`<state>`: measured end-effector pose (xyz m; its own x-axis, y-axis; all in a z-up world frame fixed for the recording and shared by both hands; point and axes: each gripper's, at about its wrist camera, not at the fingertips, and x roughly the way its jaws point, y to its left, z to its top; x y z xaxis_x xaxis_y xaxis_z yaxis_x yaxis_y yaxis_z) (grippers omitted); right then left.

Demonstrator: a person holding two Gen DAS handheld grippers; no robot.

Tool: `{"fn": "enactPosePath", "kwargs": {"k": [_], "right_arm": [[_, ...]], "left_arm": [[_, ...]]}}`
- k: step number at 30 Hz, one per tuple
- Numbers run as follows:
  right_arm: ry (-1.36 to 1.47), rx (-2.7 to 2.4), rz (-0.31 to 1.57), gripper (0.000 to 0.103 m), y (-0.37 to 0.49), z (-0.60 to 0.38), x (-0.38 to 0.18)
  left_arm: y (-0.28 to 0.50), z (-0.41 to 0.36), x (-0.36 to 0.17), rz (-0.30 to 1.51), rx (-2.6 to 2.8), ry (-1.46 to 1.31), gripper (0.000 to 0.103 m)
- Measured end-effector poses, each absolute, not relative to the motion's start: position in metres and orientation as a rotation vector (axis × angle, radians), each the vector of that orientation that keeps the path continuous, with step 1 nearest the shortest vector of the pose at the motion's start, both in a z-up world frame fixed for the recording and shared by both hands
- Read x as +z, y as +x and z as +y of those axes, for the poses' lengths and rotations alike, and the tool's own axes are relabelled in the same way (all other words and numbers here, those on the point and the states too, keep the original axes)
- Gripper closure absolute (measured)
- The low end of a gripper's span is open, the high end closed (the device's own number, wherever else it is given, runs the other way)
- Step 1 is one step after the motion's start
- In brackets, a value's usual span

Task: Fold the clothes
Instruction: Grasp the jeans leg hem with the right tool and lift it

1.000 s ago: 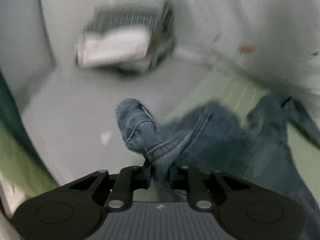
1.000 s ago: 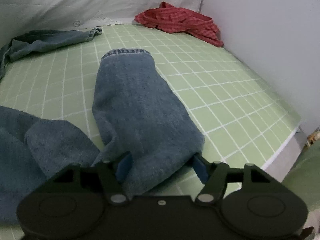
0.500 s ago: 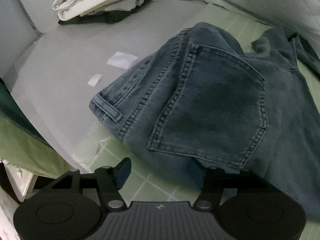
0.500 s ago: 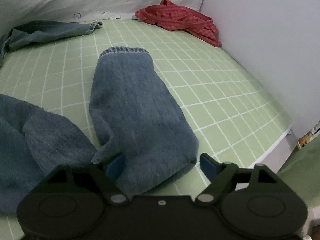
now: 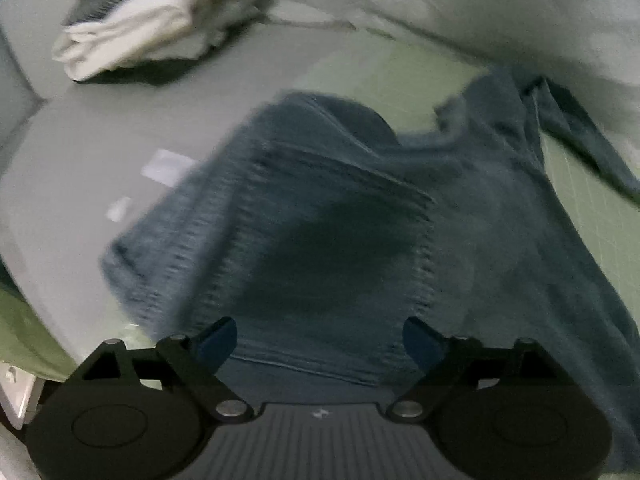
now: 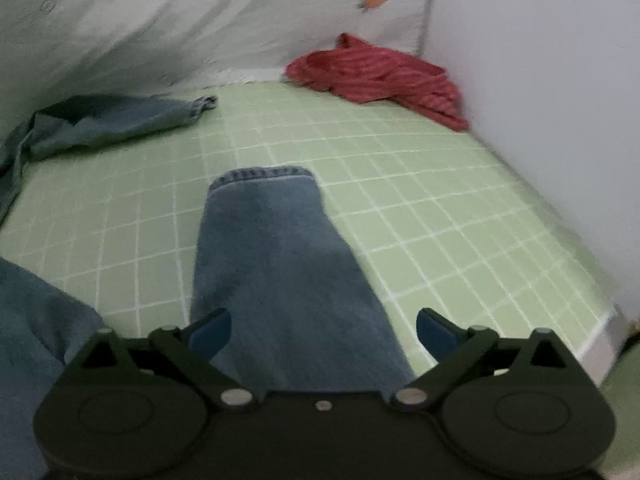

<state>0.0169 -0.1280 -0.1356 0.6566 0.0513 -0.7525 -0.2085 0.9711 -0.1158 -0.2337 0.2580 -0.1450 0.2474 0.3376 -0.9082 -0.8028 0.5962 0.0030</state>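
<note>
Both grippers were opening over the jeans on the bed: my left gripper above the seat pocket, my right gripper over the leg, neither pinching denim. To fold well I judged I should smooth the leg flat, then grip waistband and hem together. A second denim garment, possibly a shirt in the blur, lay beyond, near the red striped garment. Folded white laundry sat clear.
</note>
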Motion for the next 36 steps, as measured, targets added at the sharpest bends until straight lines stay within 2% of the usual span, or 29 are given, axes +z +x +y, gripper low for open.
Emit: {"fn": "enactPosePath", "kwargs": {"k": [4, 9, 12, 15, 17, 19, 21, 26, 30, 32, 33, 34, 36], "right_arm": [[-0.225, 0.246, 0.856, 0.002, 0.031, -0.113, -0.141], [-0.280, 0.319, 0.892, 0.004, 0.046, -0.091, -0.152], [-0.278, 0.310, 0.923, 0.026, 0.061, -0.085, -0.158], [-0.221, 0.331, 0.962, 0.031, 0.077, -0.086, -0.159], [-0.208, 0.343, 0.973, 0.043, 0.085, -0.087, -0.158], [-0.212, 0.334, 0.958, 0.077, 0.091, -0.086, -0.156], [-0.197, 0.319, 0.938, 0.081, 0.104, -0.089, -0.151], [-0.167, 0.272, 0.845, 0.082, 0.138, -0.089, -0.129], [-0.074, 0.255, 0.644, 0.082, 0.160, -0.083, -0.083], [0.022, 0.297, 0.564, 0.072, 0.167, -0.084, -0.066], [0.053, 0.339, 0.571, 0.048, 0.171, -0.084, -0.064], [0.051, 0.360, 0.598, 0.037, 0.174, -0.083, -0.067], [0.051, 0.360, 0.649, 0.041, 0.175, -0.085, -0.076]], "left_arm": [[-0.216, 0.257, -0.164, 1.119, 0.822, -0.544, 0.012], [-0.203, 0.258, -0.173, 1.161, 0.851, -0.550, 0.004], [-0.196, 0.256, -0.180, 1.191, 0.855, -0.537, 0.000], [-0.191, 0.255, -0.184, 1.210, 0.863, -0.528, 0.000], [-0.192, 0.256, -0.185, 1.209, 0.865, -0.540, 0.000], [-0.193, 0.257, -0.186, 1.207, 0.859, -0.556, 0.000], [-0.195, 0.259, -0.187, 1.206, 0.852, -0.569, 0.000], [-0.197, 0.259, -0.188, 1.207, 0.835, -0.579, 0.000], [-0.199, 0.257, -0.189, 1.203, 0.833, -0.576, 0.000], [-0.200, 0.256, -0.190, 1.203, 0.833, -0.576, 0.000], [-0.200, 0.256, -0.190, 1.203, 0.833, -0.577, 0.000], [-0.200, 0.255, -0.190, 1.203, 0.832, -0.578, 0.000], [-0.201, 0.255, -0.191, 1.203, 0.831, -0.578, 0.000]]}}
